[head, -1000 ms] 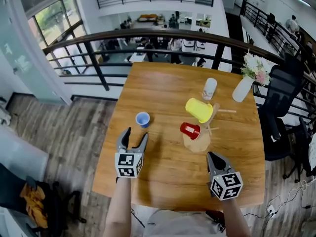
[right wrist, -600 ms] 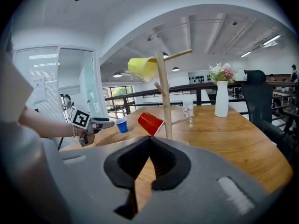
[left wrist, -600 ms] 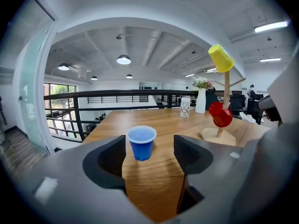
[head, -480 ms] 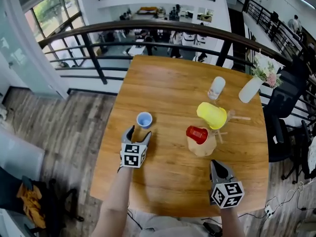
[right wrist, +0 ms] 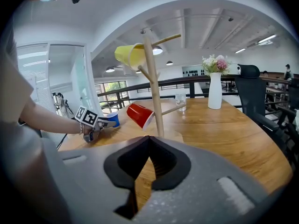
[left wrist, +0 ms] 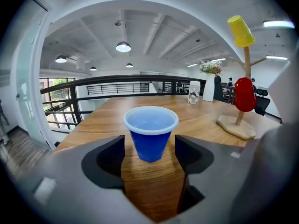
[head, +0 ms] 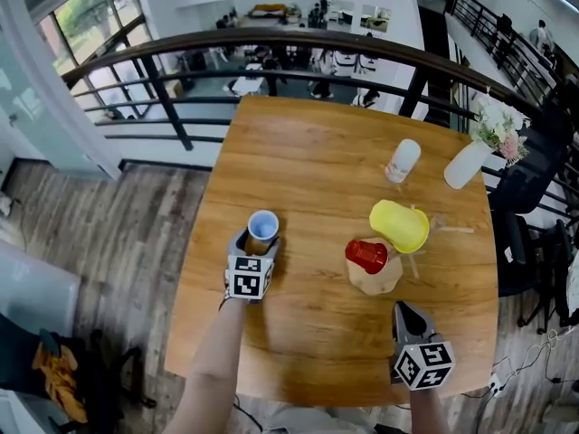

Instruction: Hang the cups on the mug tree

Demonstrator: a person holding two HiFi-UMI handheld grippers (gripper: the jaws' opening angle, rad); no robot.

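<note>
A blue cup [head: 262,225] [left wrist: 151,132] stands upright on the wooden table [head: 308,152], left of the mug tree [head: 374,274] [right wrist: 153,78]. My left gripper [head: 260,240] [left wrist: 149,146] is open, one jaw on each side of the cup's lower half with a small gap to each; its jaws have just been opening. A yellow cup [head: 399,224] [right wrist: 130,55] hangs high on the tree and a red cup [head: 367,255] [right wrist: 140,115] lower down. My right gripper [head: 404,315] [right wrist: 148,139] is shut and empty, near the front edge, this side of the tree.
A clear glass [head: 403,160] and a white vase of flowers [head: 469,164] stand at the table's far right. A black railing [head: 271,43] runs behind the table over an atrium. An office chair [head: 529,188] sits to the right.
My left gripper has moved forward and down to the blue cup, so its jaws now flank it. The right gripper has sunk a little near the front edge.
</note>
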